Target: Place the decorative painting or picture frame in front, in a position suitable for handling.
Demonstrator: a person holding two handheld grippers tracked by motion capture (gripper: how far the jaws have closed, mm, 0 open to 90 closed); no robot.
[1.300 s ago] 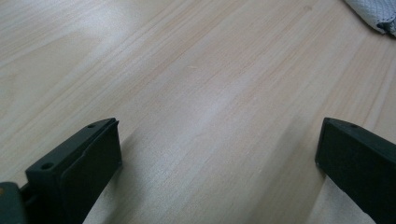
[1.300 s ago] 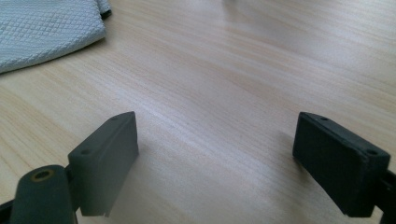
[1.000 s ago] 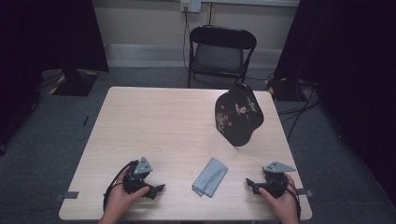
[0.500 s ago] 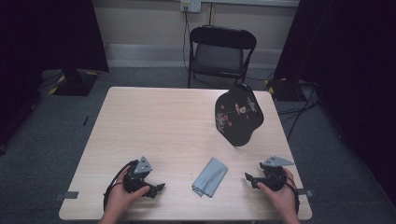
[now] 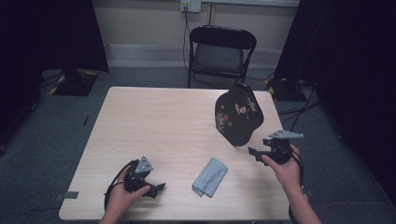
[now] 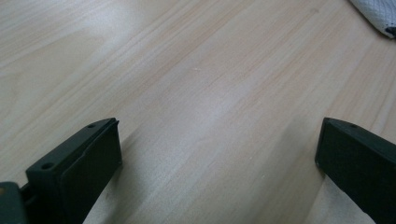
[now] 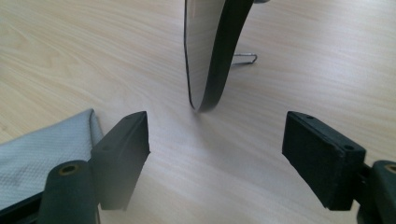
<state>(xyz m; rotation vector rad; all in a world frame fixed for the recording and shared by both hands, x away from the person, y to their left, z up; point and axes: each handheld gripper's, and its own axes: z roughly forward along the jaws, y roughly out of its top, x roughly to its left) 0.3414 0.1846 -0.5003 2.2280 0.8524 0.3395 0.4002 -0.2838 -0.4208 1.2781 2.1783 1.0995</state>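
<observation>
Plate (image 5: 238, 116) on stand: right gripper (image 5: 253, 152) approaching just beside its near edge, jaws wide, empty, just narrowed slightly. Next: straddle rim, clamp.

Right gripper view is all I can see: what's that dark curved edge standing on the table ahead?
Observer: In the high view it's a black fan-shaped plate with a flowery painted design on its face, standing upright on the table.
Operator: And the grey stuff at my left edge?
Observer: A folded grey cloth, lying flat near the table's front edge, apart from the plate.
Operator: Anything else nearby?
Observer: The left tool sits low at the table left of the cloth, jaws open and empty.
</observation>
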